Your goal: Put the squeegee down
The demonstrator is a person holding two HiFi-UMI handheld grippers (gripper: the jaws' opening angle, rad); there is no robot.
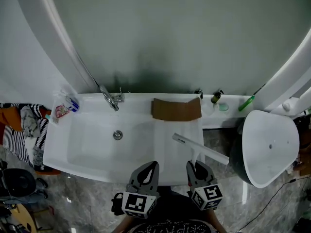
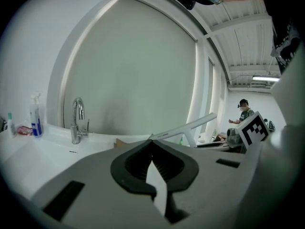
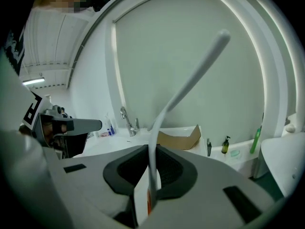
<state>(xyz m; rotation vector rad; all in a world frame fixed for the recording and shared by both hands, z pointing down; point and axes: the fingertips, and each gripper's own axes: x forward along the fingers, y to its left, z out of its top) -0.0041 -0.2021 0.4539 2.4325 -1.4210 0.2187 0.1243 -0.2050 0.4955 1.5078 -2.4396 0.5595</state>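
Note:
The squeegee (image 1: 200,148) is white and T-shaped, its long blade lying slantwise above the counter's right part. My right gripper (image 1: 196,163) is shut on its handle at the counter's front edge. In the right gripper view the handle rises from between the jaws (image 3: 152,149) and the squeegee (image 3: 190,85) arcs up to the right. My left gripper (image 1: 154,165) is beside it on the left, shut, with nothing held. In the left gripper view its tips (image 2: 152,142) meet, and the squeegee (image 2: 186,127) shows beyond them.
A white sink (image 1: 87,144) with a chrome faucet (image 1: 111,99) fills the counter's left. A brown cardboard piece (image 1: 176,109) stands at the back, with a soap bottle (image 1: 216,97) and a green bottle (image 1: 246,103) to its right. A white oval basin (image 1: 269,147) stands right.

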